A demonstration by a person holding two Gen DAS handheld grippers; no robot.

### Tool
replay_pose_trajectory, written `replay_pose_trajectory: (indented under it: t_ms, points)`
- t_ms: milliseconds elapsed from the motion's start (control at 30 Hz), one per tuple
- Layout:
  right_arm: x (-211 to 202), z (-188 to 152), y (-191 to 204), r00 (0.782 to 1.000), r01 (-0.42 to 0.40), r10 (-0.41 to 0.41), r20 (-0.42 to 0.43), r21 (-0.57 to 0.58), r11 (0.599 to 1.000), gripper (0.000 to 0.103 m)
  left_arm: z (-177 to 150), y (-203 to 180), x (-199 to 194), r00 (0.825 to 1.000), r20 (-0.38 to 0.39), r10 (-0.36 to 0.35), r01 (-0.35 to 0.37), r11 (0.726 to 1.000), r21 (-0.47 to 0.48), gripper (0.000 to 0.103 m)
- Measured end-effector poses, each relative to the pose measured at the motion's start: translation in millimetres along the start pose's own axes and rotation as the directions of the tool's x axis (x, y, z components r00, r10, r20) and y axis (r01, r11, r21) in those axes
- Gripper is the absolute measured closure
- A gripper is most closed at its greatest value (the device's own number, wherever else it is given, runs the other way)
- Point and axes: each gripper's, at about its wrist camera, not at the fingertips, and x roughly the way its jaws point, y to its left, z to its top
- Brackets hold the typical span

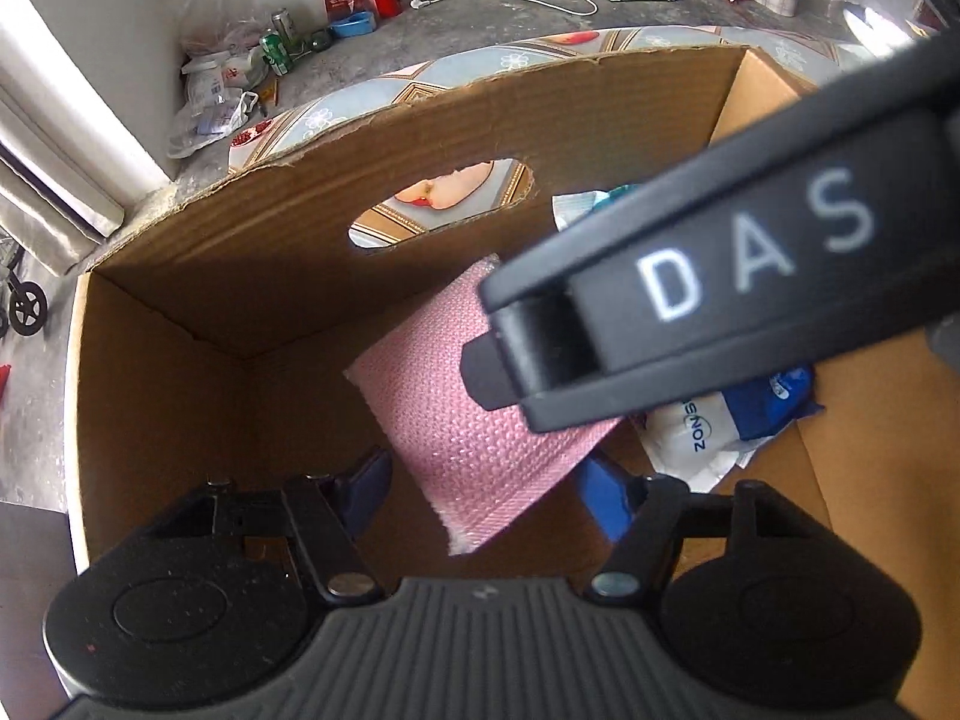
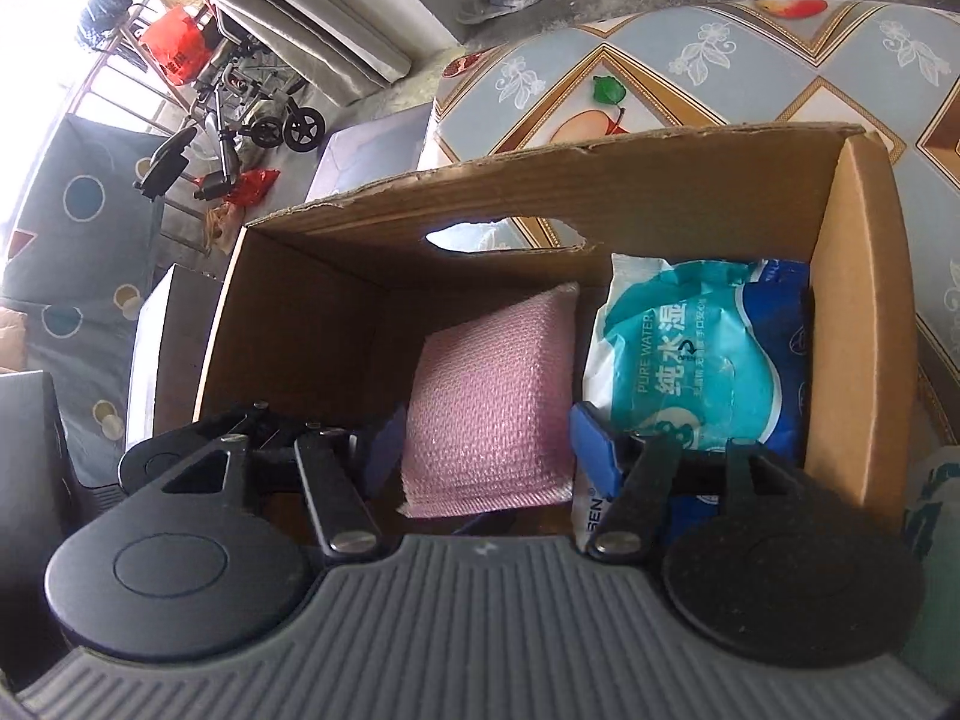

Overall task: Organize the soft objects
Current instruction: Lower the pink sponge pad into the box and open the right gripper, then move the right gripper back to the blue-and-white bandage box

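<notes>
- Patterned tabletop (image 2: 690, 78) carries a cardboard box (image 2: 852, 324).
- Right tool (image 2: 480, 450): fingers spread around pink sponge (image 2: 486, 396), apparently not pinching.
- Left tool (image 1: 480, 480): open, empty.
- Advice: seat sponge upright beside wipes pack (image 2: 702, 360), then withdraw straight.

A pink woven sponge (image 2: 489, 408) is seen tilted inside the cardboard box (image 2: 852, 324), beside a teal wet-wipe pack (image 2: 690, 360).

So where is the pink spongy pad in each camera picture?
Left wrist: pink pad mid-frame inside the cardboard box, partly behind the right gripper.
Right wrist: pink pad at centre, beside the wet wipes pack.
Shared landmark: the box wall's oval hand hole.
</notes>
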Motion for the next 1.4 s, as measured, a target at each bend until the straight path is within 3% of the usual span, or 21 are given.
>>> replay_pose_trajectory:
  t_ms: [300, 433, 533, 567, 833, 967, 1133, 1400]
  points:
    - [-23.9, 6.5, -6.3, 0.994, -0.054, 0.052, 0.097, 0.018, 0.998, 0.041, -9.3, 5.3, 1.4, 1.0, -0.02, 0.011, -0.011, 1.0, 0.012, 0.039]
    - [-31.6, 7.3, -10.0, 0.99, -0.09, 0.086, 0.115, 0.028, 0.996, 0.041, -8.8, 1.9, 1.6, 0.999, -0.024, -0.032, 0.034, 0.997, 0.074, 0.039]
    - [-34.3, 7.0, -9.7, 0.988, -0.096, 0.093, 0.123, 0.019, 0.995, 0.041, -9.6, -0.7, 0.0, 0.998, -0.029, -0.055, 0.058, 0.993, 0.102, 0.028]
    - [-34.7, 6.9, -9.8, 0.987, -0.101, 0.098, 0.124, 0.017, 0.995, 0.041, -9.1, 0.4, -1.1, 0.999, -0.024, -0.045, 0.047, 0.994, 0.094, 0.024]
    - [-46.7, 3.2, -16.7, 0.966, -0.193, 0.187, 0.18, 0.021, 0.981, 0.041, 3.2, 26.7, 6.9, 0.997, -0.02, -0.07, 0.067, 0.992, -0.108, 0.026]
    - [-57.0, 1.8, -18.3, 0.953, -0.227, 0.219, 0.208, 0.014, 0.974, 0.041, 4.2, 33.6, 10.0, 0.992, -0.005, -0.126, 0.124, 0.978, -0.167, 0.026]
    - [-71.1, -2.6, -18.2, 0.941, -0.252, 0.243, 0.235, 0.005, 0.968, 0.041, -0.8, 20.5, -7.1, 0.995, 0.024, -0.099, 0.102, 0.982, -0.158, 0.026]
    - [-127.5, -27.9, -5.3, 0.906, -0.309, 0.308, 0.292, -0.046, 0.95, 0.041, -10.0, 0.2, -73.4, 0.984, 0.169, -0.049, 0.077, 0.984, -0.163, 0.014]
